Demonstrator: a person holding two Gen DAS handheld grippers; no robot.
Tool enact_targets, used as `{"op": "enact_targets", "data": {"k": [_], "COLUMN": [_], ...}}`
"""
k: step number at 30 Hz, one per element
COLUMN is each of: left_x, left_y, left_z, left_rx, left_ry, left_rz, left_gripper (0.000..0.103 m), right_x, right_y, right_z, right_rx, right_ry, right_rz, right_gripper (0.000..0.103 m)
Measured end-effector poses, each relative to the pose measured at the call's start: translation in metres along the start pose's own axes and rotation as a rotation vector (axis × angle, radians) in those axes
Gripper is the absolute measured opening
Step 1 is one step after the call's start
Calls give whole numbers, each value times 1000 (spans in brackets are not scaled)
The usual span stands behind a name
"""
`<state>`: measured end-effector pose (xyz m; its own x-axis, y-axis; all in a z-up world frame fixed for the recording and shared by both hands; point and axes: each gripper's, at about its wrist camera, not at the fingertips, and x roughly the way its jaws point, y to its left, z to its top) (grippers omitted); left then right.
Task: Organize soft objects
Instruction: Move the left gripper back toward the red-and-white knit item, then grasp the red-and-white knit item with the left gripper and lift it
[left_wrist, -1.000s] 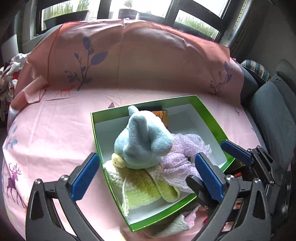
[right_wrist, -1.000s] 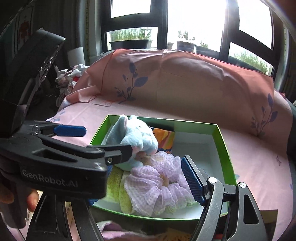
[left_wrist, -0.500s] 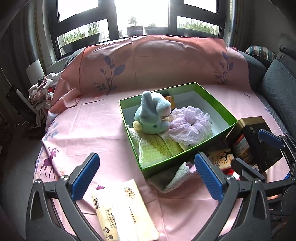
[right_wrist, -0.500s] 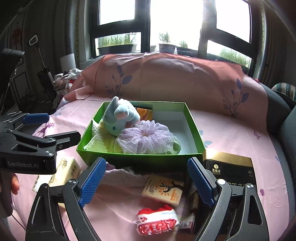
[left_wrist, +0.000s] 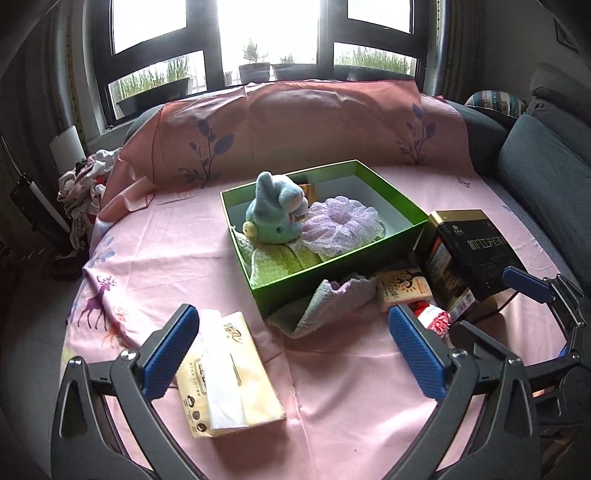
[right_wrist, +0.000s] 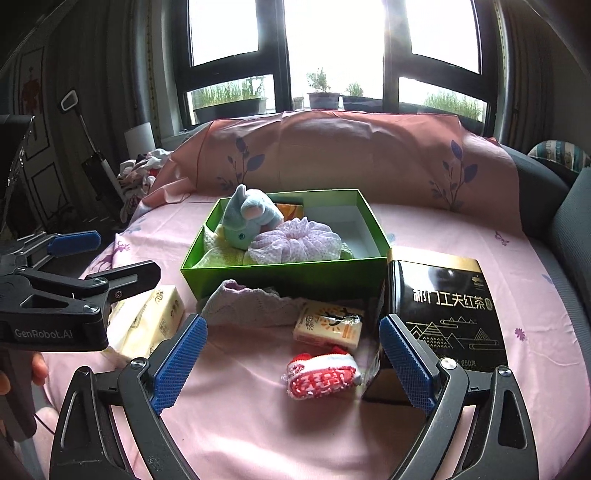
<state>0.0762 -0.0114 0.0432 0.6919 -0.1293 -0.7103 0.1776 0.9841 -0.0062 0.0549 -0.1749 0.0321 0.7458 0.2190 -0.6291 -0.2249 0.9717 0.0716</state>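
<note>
Both hand-held grippers have drawn back from the green cardboard box (left_wrist: 334, 264), which now sits further off than a second ago. The right hand-held gripper (right_wrist: 291, 363) has just been opening its jaws, with nothing between them; they stand wide. The left hand-held gripper (left_wrist: 293, 350) is also wide and empty.

Inside the glossy, white-lined box, at its near-left end, lie a fuzzy blue plush toy (left_wrist: 275, 216), a ruffled lilac mesh scrunchie (left_wrist: 341, 225) and a knitted yellow-green cloth (left_wrist: 280, 260). A crumpled grey-lilac knitted cloth (left_wrist: 325, 306) rests against the box's near wall, on the pink printed sheet (left_wrist: 177, 254) covering the surface.

The right wrist view shows the red-and-white knitted piece (right_wrist: 321, 376) fully, just beside a shiny black tea tin (right_wrist: 447, 310) and a small orange-printed packet (right_wrist: 328, 326); the left view half hides that knit behind a finger. The left view shows the soft tissue pack (left_wrist: 229, 376) whole, while the right view sees it partly behind the left gripper.
</note>
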Motion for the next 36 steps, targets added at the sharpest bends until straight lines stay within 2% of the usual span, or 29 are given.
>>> {"op": "enact_targets", "data": {"k": [5,9,13,17,21,24,27,29,31,34,36], "left_x": [12,28,43,59,74,93,116,128,137,145,149], "left_y": [-2,-4,-13,-32,-56,-69,-76,-79,-82,-87,-90], "left_z": [-23,-43,-56,-54,-42,-32,-25,-22,-21,-20,-19], "left_rx": [-24,-43,-43,11,110,142,141,144,152,150,151], "left_ry": [55,115,159,160,156,178,216,242,264,288,302], "left_rz": [-112,-197,-304,-374,-429,-467,-496,-516,-530,-565,-595], "left_gripper": [102,102,102,102,101,101,88,75,68,67,60], "right_x": [-4,1,7,23,37,47,59,66,71,78,81], "right_y": [-3,-9,-15,-19,-23,-26,-30,-34,-36,-36,-35], "right_z": [-26,-54,-77,-88,-89,-88,-88,-88,-87,-85,-84], "right_rx": [22,62,108,150,200,231,271,297,314,325,329], "right_ry": [24,72,67,78,74,81,103,108,106,112,108], "right_rz": [22,81,89,85,69,56,65,57,63,82,92], "right_gripper": [95,95,95,95,94,85,77,74,71,71,67]}}
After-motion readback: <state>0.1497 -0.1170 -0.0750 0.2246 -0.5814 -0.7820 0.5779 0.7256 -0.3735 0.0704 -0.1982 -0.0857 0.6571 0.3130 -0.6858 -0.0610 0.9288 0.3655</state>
